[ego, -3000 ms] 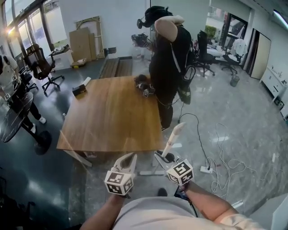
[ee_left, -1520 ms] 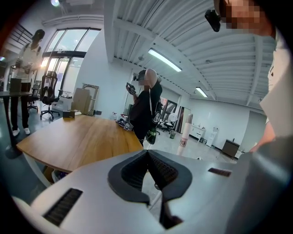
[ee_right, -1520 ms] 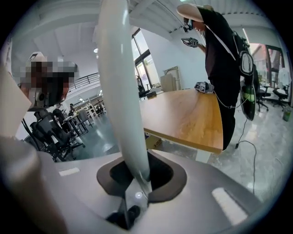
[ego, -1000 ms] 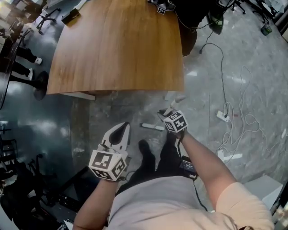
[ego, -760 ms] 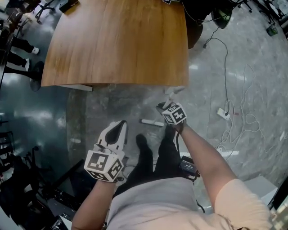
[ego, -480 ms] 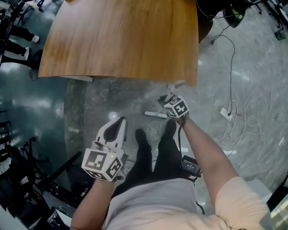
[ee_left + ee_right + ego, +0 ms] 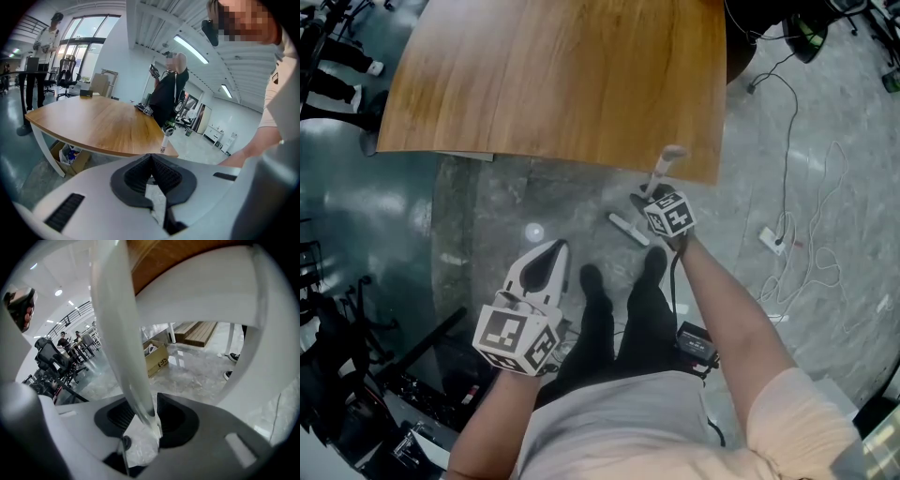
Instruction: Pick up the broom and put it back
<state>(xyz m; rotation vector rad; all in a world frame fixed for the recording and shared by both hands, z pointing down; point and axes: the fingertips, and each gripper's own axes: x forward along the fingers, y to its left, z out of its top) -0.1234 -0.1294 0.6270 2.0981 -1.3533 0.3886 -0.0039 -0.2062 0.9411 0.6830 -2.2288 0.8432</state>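
The wooden table [image 7: 553, 84] was cut off at its far side, with open grey floor [image 7: 487, 206] below its near edge. The broom [image 7: 664, 169] stood by that edge, its lower end hidden behind the right gripper [image 7: 651, 194], whose jaws were opening around the handle. The left gripper [image 7: 551, 251] hung closed and empty.

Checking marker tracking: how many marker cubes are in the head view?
2. The left cube is at lower left. The right cube is right of centre, beside the broom handle at the table edge. None seems hidden.
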